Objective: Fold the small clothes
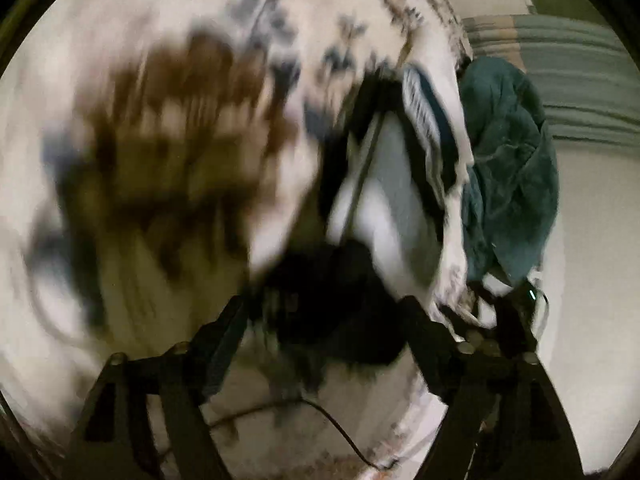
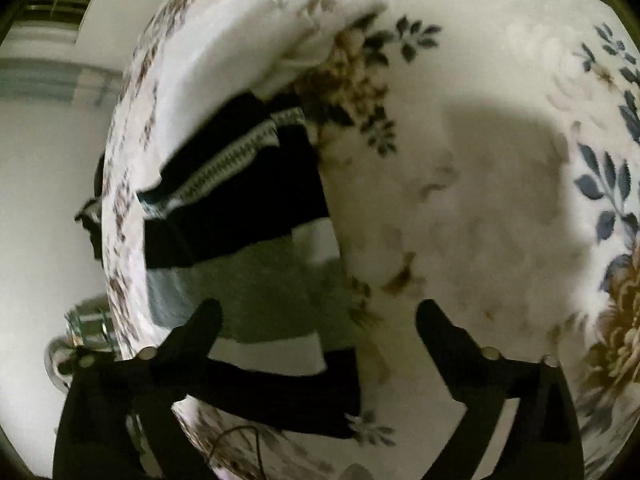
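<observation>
A small black, grey and white garment [image 2: 244, 240] with a patterned band lies flat on a floral bedspread [image 2: 460, 200]. My right gripper [image 2: 316, 316] is open just above its near end, the left finger [image 2: 200, 320] over the grey panel, the right finger over bare bedspread. In the blurred left wrist view the same garment [image 1: 384, 184] lies ahead. My left gripper [image 1: 324, 316] is open, with a dark blurred part of the garment between its fingers; whether it touches is unclear.
A dark teal cloth [image 1: 508, 168] hangs off the bed edge at the right of the left wrist view. A thin cable [image 1: 332, 424] runs below the left gripper. Pale floor [image 2: 40, 200] lies beyond the bed edge, with a glass object [image 2: 84, 324] low on it.
</observation>
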`<state>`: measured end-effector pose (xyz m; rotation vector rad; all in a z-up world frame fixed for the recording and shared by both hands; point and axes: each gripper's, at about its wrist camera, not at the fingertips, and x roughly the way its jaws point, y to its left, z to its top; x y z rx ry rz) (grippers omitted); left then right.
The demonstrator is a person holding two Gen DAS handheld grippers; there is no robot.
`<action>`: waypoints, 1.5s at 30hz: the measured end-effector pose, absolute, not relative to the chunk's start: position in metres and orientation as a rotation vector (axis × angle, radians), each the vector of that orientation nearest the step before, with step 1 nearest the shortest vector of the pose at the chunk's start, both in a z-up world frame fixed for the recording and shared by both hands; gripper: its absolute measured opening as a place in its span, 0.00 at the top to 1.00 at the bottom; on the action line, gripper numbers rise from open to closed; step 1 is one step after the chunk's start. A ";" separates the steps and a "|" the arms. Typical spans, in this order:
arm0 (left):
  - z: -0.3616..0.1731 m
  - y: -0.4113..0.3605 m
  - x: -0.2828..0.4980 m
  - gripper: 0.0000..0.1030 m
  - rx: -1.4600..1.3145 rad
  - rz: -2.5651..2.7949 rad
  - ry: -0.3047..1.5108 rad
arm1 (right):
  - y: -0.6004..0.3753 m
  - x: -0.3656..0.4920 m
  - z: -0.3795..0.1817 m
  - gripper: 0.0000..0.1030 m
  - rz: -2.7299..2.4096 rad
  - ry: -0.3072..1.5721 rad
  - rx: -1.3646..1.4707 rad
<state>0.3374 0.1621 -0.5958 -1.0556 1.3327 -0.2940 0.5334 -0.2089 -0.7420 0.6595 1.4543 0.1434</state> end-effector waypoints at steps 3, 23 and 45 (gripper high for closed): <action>-0.620 0.133 0.315 0.21 -1.195 -0.330 1.309 | -0.208 0.546 -0.758 0.01 0.190 1.487 0.660; -0.641 0.106 0.343 0.74 -1.463 -0.011 0.962 | -0.155 0.634 -0.852 0.61 0.554 1.573 0.845; -0.583 0.126 0.413 0.52 -0.691 -0.340 1.546 | -0.199 0.327 -0.800 0.31 -0.026 1.552 1.085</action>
